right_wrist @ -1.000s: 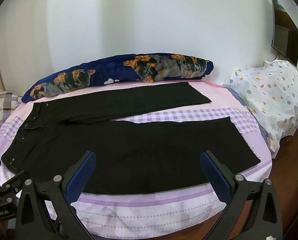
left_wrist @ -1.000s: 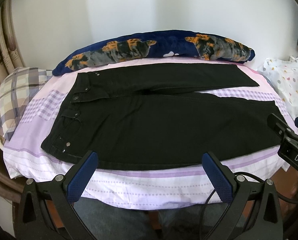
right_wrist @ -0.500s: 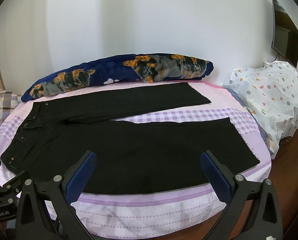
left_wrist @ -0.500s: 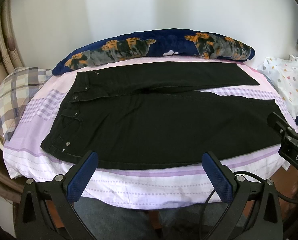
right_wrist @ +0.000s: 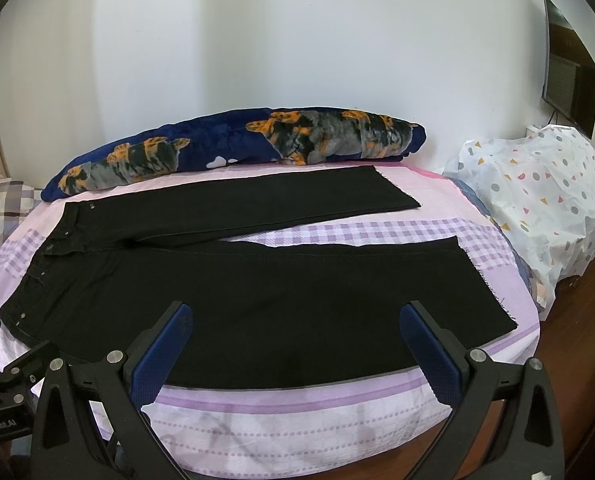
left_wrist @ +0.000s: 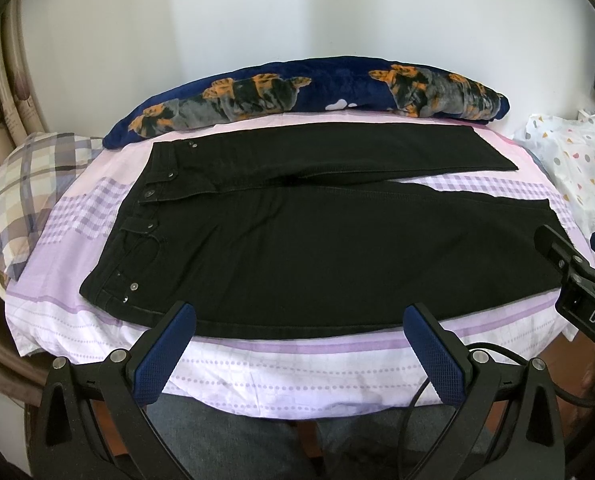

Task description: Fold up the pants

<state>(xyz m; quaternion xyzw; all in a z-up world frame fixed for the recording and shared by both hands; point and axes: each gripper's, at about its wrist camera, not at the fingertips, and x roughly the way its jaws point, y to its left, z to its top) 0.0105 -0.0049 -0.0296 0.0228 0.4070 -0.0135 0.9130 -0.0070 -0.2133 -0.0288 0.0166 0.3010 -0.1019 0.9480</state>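
Note:
Black pants [left_wrist: 317, 248] [right_wrist: 281, 304] lie flat on a bed, waistband to the left, both legs spread apart and running to the right. My left gripper [left_wrist: 299, 316] hangs open just short of the near edge of the near leg, close to the waist end. My right gripper [right_wrist: 295, 316] is open too, hovering over the near edge of the same leg, toward the hem [right_wrist: 485, 280]. Neither holds anything. The right gripper's body [left_wrist: 577, 280] shows at the right edge of the left wrist view.
The bed [left_wrist: 297, 364] wears a lilac patterned sheet. A navy blanket roll with orange print [left_wrist: 305, 92] [right_wrist: 233, 148] lies along the wall behind the pants. A plaid pillow [left_wrist: 29, 184] sits at left, a dotted white bag [right_wrist: 545, 200] at right. The person's jeans-clad legs [left_wrist: 233, 440] are below.
Both views have crept slightly; the pants sit a touch lower and closer in frame. Both grippers stay open and the pants lie as before.

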